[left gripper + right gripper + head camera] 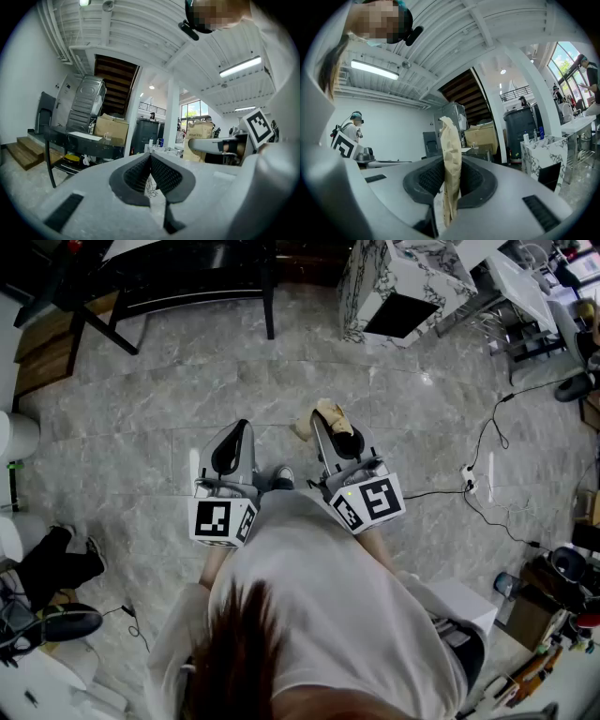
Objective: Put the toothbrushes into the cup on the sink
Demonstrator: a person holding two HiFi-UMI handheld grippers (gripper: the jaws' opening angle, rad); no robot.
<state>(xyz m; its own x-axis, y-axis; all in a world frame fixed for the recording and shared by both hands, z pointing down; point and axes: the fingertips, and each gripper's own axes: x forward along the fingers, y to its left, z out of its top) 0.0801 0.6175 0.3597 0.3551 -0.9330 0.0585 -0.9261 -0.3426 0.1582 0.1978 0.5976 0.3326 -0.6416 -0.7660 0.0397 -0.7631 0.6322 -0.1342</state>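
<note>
I see no toothbrush in any view. My right gripper (322,420) (450,164) is shut on a tan paper bag (333,415) (451,150) that stands up between the pads. To its left my left gripper (241,426) (150,157) is shut with nothing in it. Both point level over the marble floor in front of the person's body. The left gripper view shows the right gripper with the bag (200,137) off to the side. A white marbled vanity (403,282) (546,150) stands ahead to the right, with small bottles (526,138) on top. No cup can be made out.
A black table (178,273) with a wooden step beside it stands at the far left. Cables (487,488) trail over the floor at the right, near shelves of clutter. Black shoes (56,563) and white fixtures (17,437) lie at the left edge.
</note>
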